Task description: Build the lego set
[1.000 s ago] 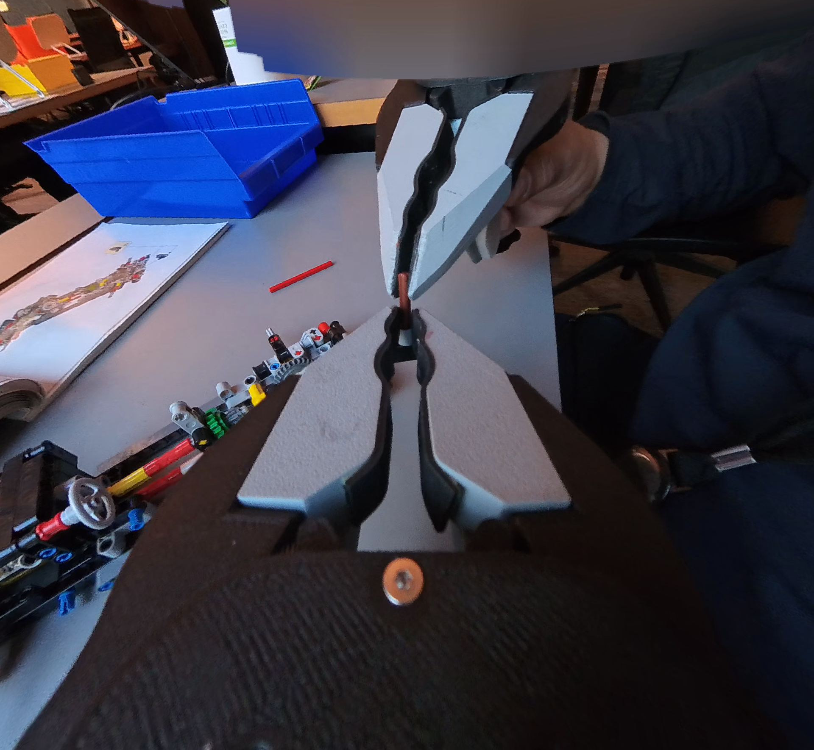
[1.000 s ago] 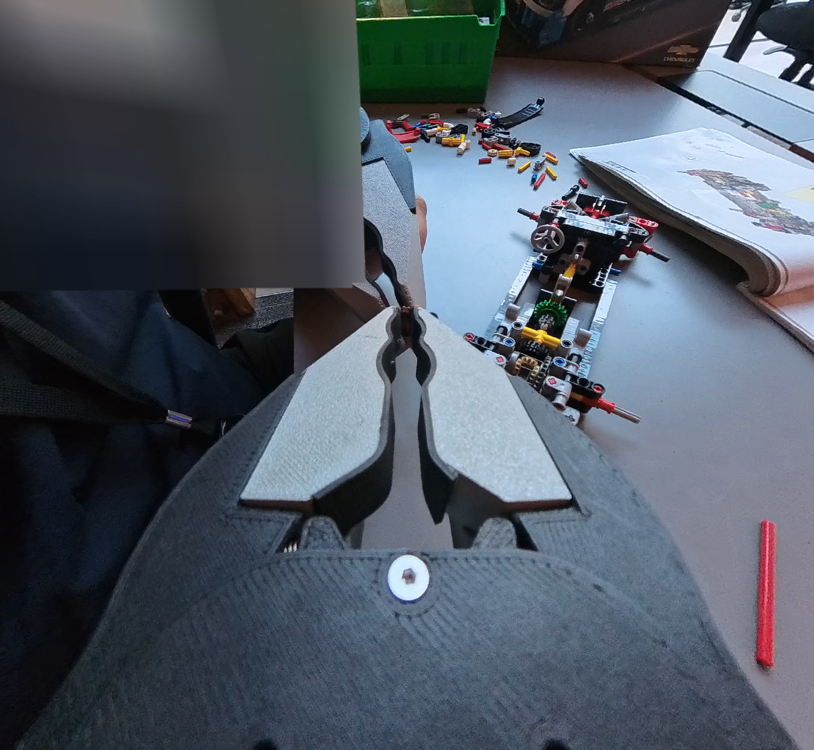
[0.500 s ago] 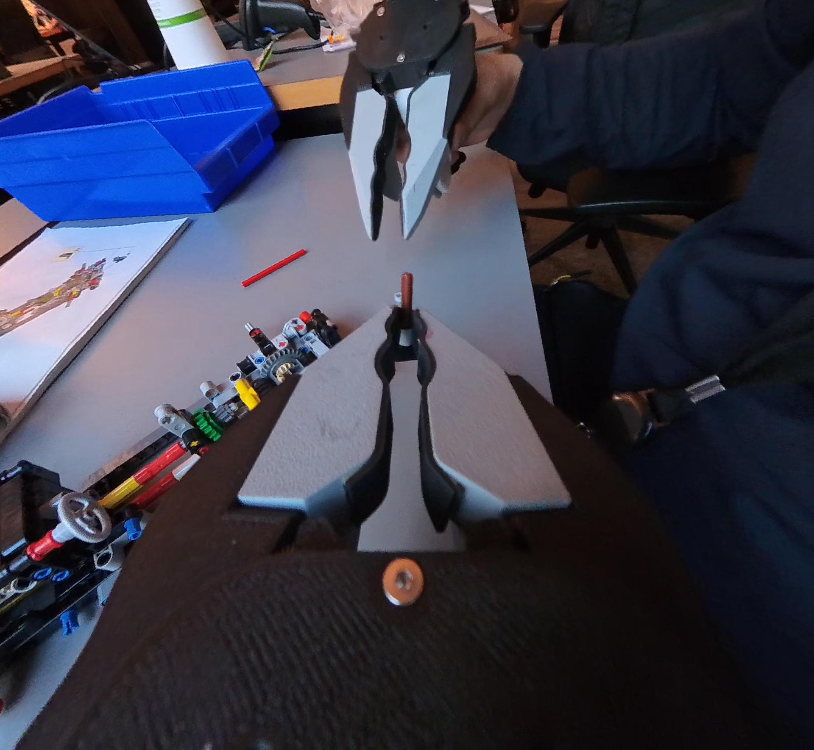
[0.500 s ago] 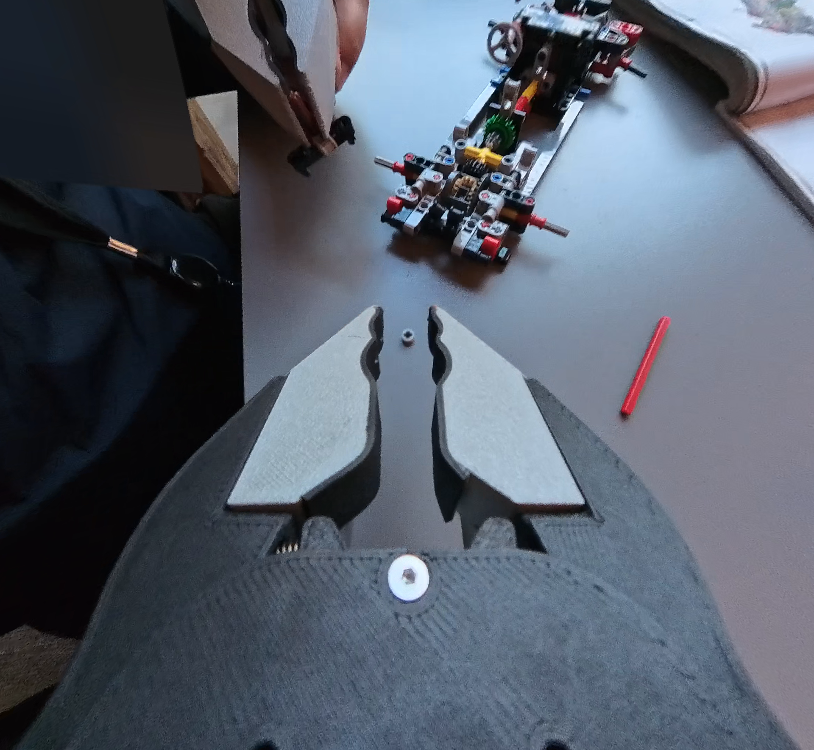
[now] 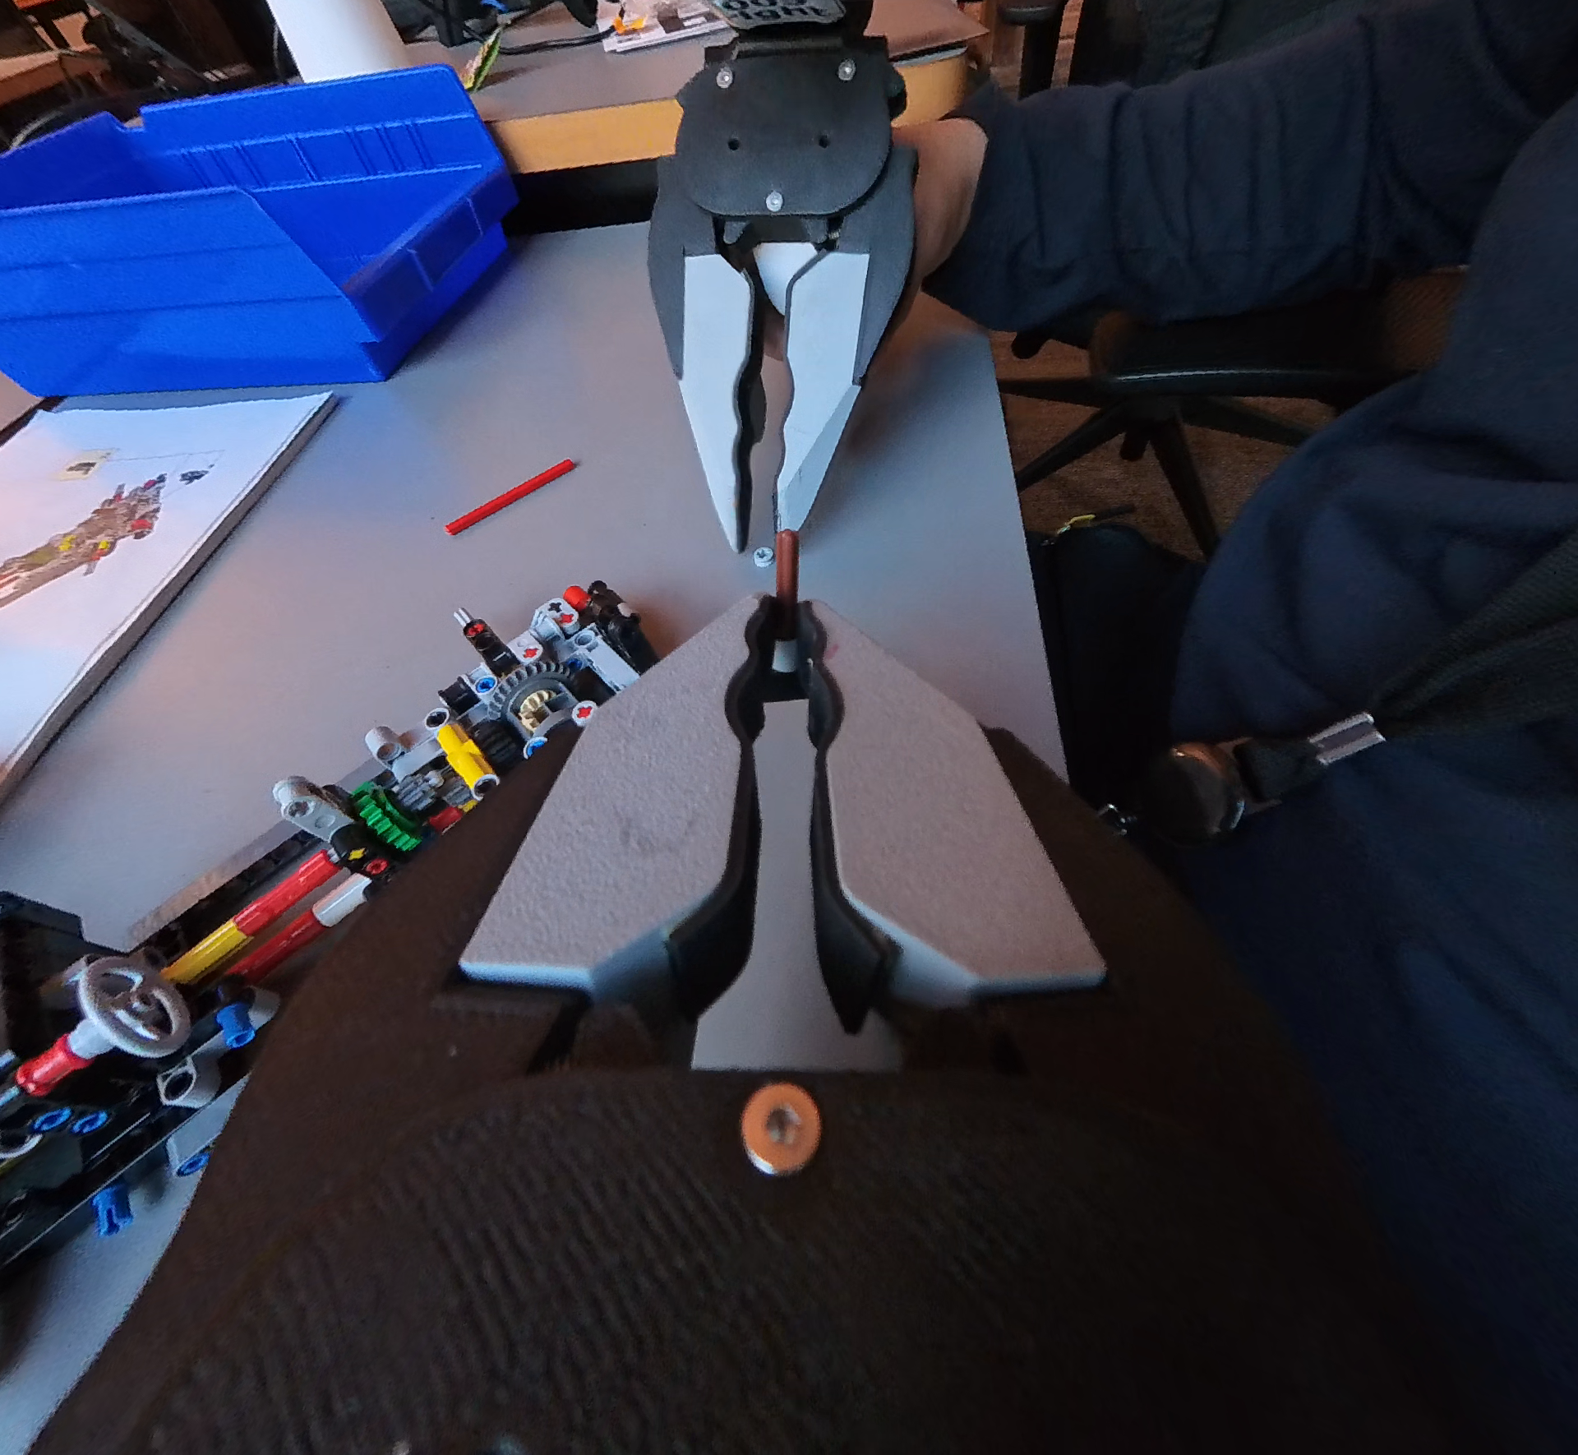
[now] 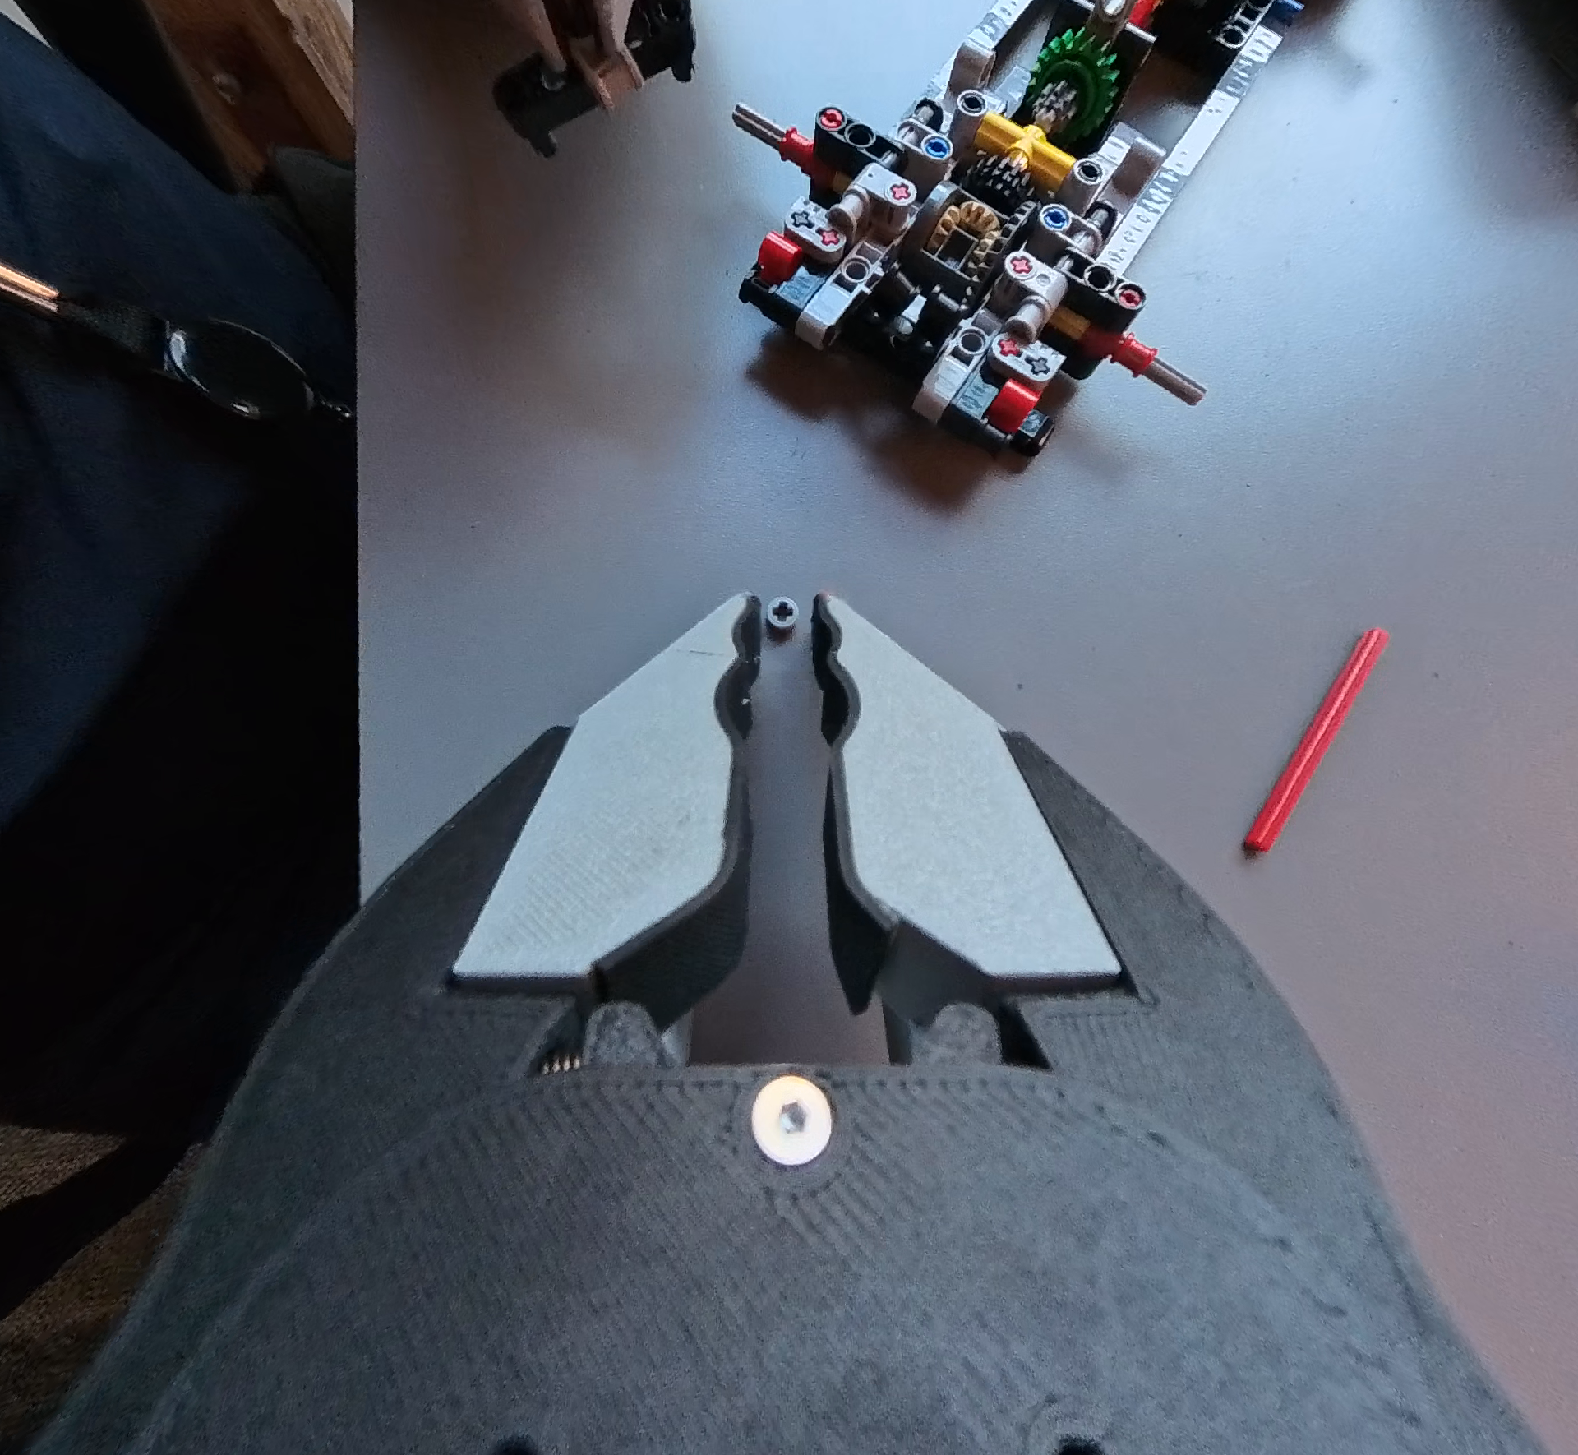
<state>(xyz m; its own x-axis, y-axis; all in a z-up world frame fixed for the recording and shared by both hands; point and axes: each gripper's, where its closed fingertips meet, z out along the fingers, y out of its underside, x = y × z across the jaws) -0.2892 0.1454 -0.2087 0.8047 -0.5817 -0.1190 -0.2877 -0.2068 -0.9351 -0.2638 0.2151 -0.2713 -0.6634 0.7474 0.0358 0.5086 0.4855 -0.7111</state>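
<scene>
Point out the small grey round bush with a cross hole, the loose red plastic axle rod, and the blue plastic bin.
small grey bush (image 6: 782, 615), right wrist view, its top face.
red axle rod (image 6: 1315, 739), right wrist view, mid-length.
blue bin (image 5: 213, 269), left wrist view, front wall.

Both cameras ride just behind their own fingers. The left wrist view looks low across the grey table (image 5: 359, 628), with the brick chassis (image 5: 478, 731) at its left. The right wrist view looks steeply down, close, with the chassis (image 6: 965, 244) ahead. Both share the chassis, the red rod (image 5: 511, 498) (image 6: 1315, 739) beside it, and the small grey bush (image 5: 762, 556) (image 6: 781, 615).
</scene>
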